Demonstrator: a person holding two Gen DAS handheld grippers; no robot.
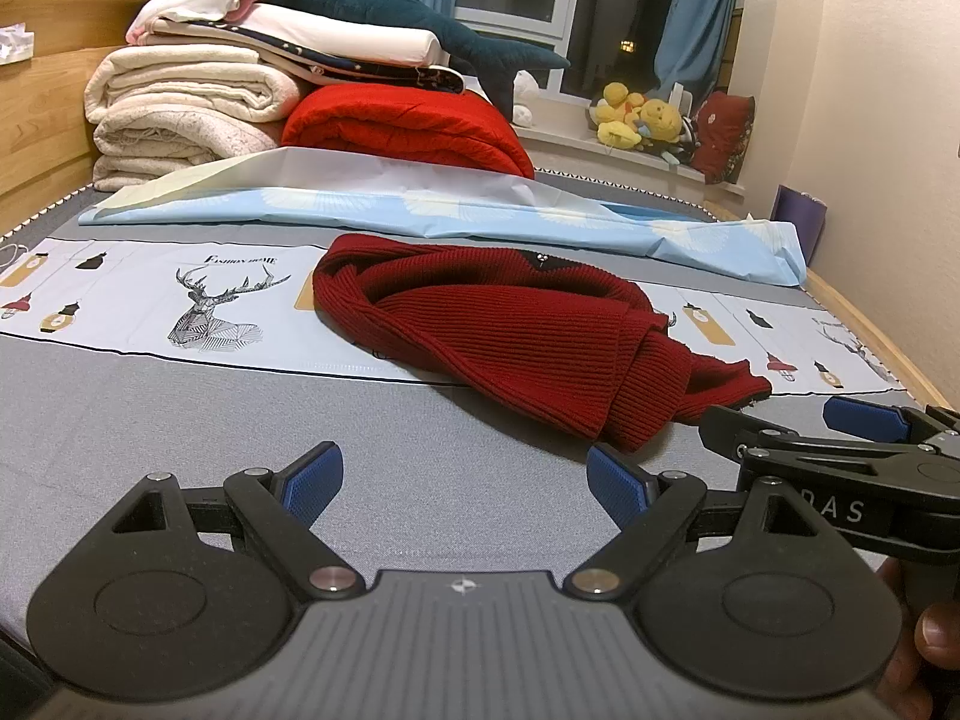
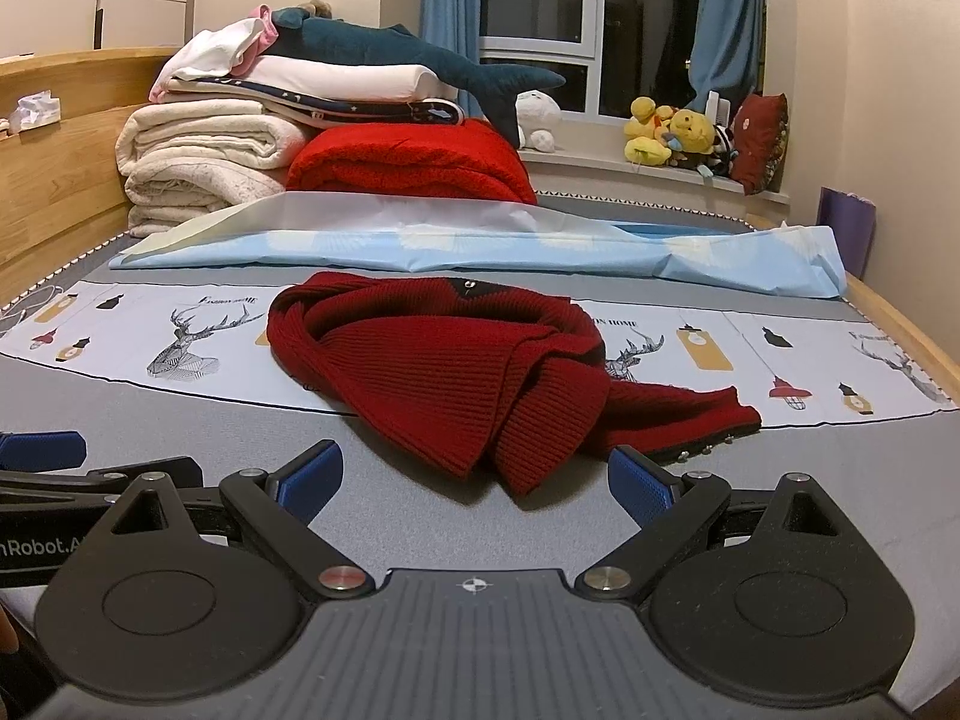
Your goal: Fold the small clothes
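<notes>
A dark red ribbed knit sweater (image 1: 516,336) lies crumpled on the grey bed, partly on a printed pale sheet; in the right wrist view the sweater (image 2: 456,372) sits straight ahead, one sleeve trailing right. My left gripper (image 1: 465,483) is open, low over the grey mattress, short of the sweater's near edge with nothing between its blue pads. My right gripper (image 2: 474,483) is open too, its span just in front of the sweater's nearest fold. The right gripper (image 1: 864,420) also shows at the left view's right edge, held by a hand (image 1: 924,642).
A printed sheet with deer drawings (image 1: 198,312) lies across the bed. A light blue cloth (image 1: 420,210) is behind the sweater. Folded blankets, a red quilt (image 2: 414,162) and a plush shark (image 2: 420,66) are stacked at the back. A wooden bed frame (image 2: 54,156) runs along the left; plush toys (image 2: 672,132) sit on the windowsill.
</notes>
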